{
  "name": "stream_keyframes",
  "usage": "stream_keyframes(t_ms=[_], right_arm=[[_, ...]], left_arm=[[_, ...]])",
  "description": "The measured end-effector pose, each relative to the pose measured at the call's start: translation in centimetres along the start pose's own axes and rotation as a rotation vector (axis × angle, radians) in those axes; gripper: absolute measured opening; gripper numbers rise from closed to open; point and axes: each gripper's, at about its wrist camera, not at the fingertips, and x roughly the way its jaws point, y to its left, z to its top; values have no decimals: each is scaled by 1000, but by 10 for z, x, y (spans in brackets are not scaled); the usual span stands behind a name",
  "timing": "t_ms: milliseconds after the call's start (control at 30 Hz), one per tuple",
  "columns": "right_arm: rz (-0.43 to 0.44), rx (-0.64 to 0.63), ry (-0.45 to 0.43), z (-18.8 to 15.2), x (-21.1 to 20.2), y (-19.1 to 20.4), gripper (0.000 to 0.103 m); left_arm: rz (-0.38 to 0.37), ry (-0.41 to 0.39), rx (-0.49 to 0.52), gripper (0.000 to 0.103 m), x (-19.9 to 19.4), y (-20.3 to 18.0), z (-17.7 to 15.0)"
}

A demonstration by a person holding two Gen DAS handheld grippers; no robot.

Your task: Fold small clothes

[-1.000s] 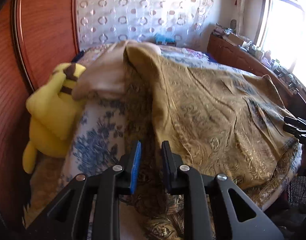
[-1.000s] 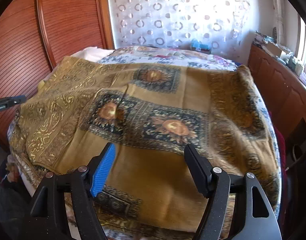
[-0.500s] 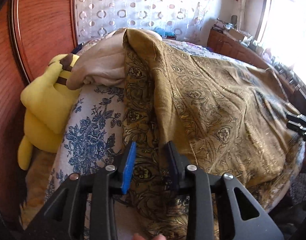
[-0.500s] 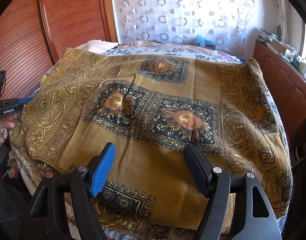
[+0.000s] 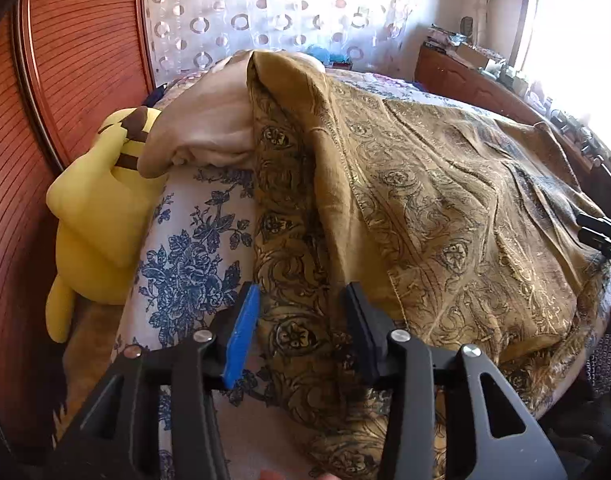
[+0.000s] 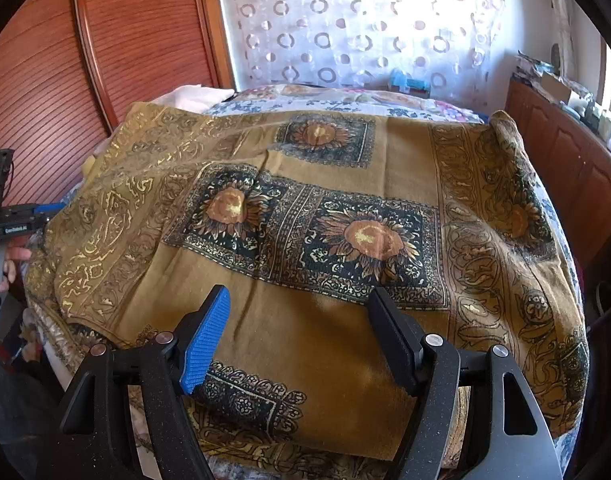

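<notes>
A large golden-brown patterned cloth (image 6: 345, 208) with dark sunflower panels lies spread over the bed; in the left wrist view (image 5: 445, 208) its left edge hangs in folds down the bed's side. My left gripper (image 5: 301, 312) is open, its jaws either side of that hanging edge fold without pinching it. My right gripper (image 6: 297, 320) is wide open and empty, hovering above the cloth's near edge. The left gripper (image 6: 21, 220) also shows at the far left of the right wrist view, and the right gripper (image 5: 601, 232) shows at the right edge of the left wrist view.
A yellow plush toy (image 5: 97, 216) leans between the bed and the wooden headboard (image 5: 65, 80). A beige blanket (image 5: 201, 128) lies at the bed's head. The blue floral bedsheet (image 5: 185, 264) shows beside the cloth. A wooden dresser (image 6: 565, 168) stands on the right.
My left gripper has opened wider and moved closer to the hanging cloth edge. My right gripper has shifted slightly nearer over the cloth and stays open.
</notes>
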Motion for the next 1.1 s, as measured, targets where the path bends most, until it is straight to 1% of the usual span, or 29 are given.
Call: stream_keyframes(t_ms=[100, 267, 367, 467, 500, 533, 633, 700, 733, 767, 800, 833, 900, 933, 967, 1000, 1100], right_arm=[[0, 0, -1, -1, 0, 1, 73], [6, 7, -6, -1, -1, -1, 73], [12, 12, -8, 0, -1, -1, 73], [15, 16, -10, 0, -1, -1, 73], [15, 15, -10, 0, -1, -1, 73], [15, 16, -10, 0, -1, -1, 73], [14, 15, -9, 0, -1, -1, 73], [12, 13, -7, 0, 0, -1, 73], [11, 13, -7, -1, -1, -2, 73], [8, 12, -5, -1, -1, -1, 73], [4, 11, -3, 0, 0, -1, 73], [-3, 9, 1, 0, 0, 0, 73], [-14, 6, 13, 1, 2, 1, 73], [-18, 4, 19, 0, 4, 2, 73], [-21, 3, 27, 1, 5, 2, 73], [-23, 2, 33, 0, 6, 2, 74], [-27, -2, 36, 0, 7, 2, 74]], left_arm=[[8, -9, 5, 47, -1, -1, -2], [-10, -4, -14, 48, -9, 6, -12], [-50, 6, -46, 48, -13, 9, -14], [-135, 12, -101, 48, -15, 12, -13], [-149, 13, -111, 48, -14, 11, -13], [-157, 12, -117, 48, -14, 10, -13], [-148, 5, -102, 48, -13, 1, -12], [-163, 1, -82, 47, -12, -6, -13], [-179, -2, -72, 45, -12, -9, -13], [-188, -3, -56, 33, -12, -13, -14], [-185, -5, -43, 26, -13, -15, -14], [-160, -10, -16, 24, -13, -19, -15], [-142, -19, 2, 7, -14, -21, -14], [-150, -24, 6, 6, -15, -22, -14], [-150, -30, 8, 1, -16, -23, -14], [-154, -42, 10, 0, -19, -23, -14], [-197, -89, 16, 0, -31, -27, -10]])
